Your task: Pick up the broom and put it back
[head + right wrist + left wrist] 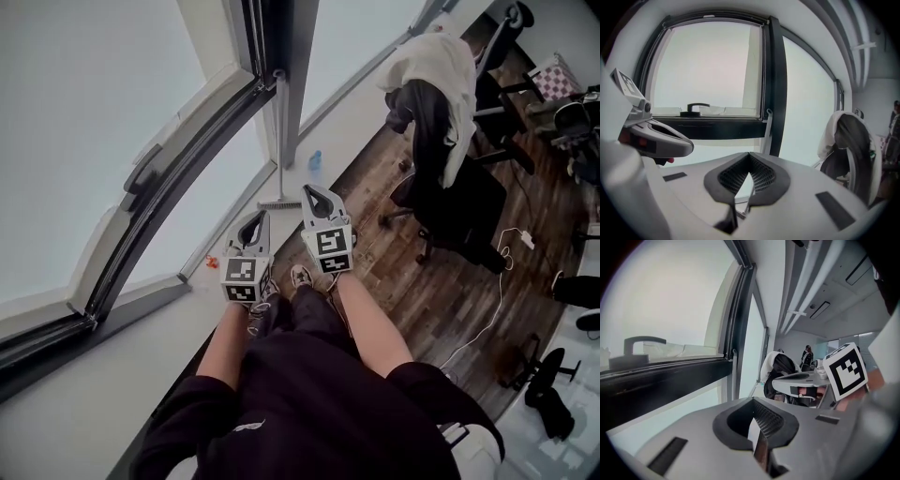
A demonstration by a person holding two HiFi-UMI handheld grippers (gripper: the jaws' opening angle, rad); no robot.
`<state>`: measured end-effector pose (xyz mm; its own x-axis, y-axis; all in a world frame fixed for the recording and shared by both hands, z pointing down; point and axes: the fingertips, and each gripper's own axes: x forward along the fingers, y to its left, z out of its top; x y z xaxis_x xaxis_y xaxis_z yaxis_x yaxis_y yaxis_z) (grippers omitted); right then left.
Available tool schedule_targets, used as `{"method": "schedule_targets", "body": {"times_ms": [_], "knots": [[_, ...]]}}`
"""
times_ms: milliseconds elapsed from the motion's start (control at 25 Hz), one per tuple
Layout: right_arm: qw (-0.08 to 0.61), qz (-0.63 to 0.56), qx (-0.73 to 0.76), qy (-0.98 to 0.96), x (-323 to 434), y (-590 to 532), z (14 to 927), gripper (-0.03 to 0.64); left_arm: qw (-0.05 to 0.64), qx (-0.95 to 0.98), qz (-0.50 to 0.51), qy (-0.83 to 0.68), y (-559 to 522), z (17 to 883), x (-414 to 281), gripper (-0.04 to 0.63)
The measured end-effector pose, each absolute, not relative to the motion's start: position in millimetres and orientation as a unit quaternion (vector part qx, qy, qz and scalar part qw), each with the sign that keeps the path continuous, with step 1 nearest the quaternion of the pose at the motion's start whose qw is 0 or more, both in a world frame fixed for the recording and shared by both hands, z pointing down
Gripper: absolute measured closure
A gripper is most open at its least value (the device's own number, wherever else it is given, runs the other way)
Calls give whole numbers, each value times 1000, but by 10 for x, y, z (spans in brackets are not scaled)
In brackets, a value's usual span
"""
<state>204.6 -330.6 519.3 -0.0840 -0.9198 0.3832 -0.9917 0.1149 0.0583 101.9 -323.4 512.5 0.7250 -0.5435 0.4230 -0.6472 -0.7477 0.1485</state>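
Note:
The broom (278, 131) leans upright against the dark window pillar, its grey head (279, 202) resting on the floor by the wall. In the right gripper view its pale handle (766, 129) stands along the pillar, and the left gripper view shows the handle (734, 371) beside the frame. Both grippers are held up side by side, short of the broom and apart from it. My left gripper (251, 225) (754, 401) is shut with nothing in it. My right gripper (314, 195) (749, 154) is shut and empty too, its tip nearest the broom head.
An office chair (441, 103) draped with white and dark clothing stands to the right on the wood floor. A small blue bottle (315, 160) sits by the wall beyond the broom. A white cable and plug (520, 239) lie on the floor. A window handle (141, 173) juts out at left.

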Motion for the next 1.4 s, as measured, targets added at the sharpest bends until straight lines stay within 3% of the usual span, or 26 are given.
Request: {"method": "schedule_targets", "body": {"times_ms": [640, 1400], "knots": [[143, -7, 691, -708, 1764, -2674, 3934, 595, 80, 959, 90, -258, -2854, 4138, 1083, 595], [152, -19, 697, -701, 1726, -2605, 3856, 595, 55, 964, 81, -248, -2776, 4024, 1119, 595]]}}
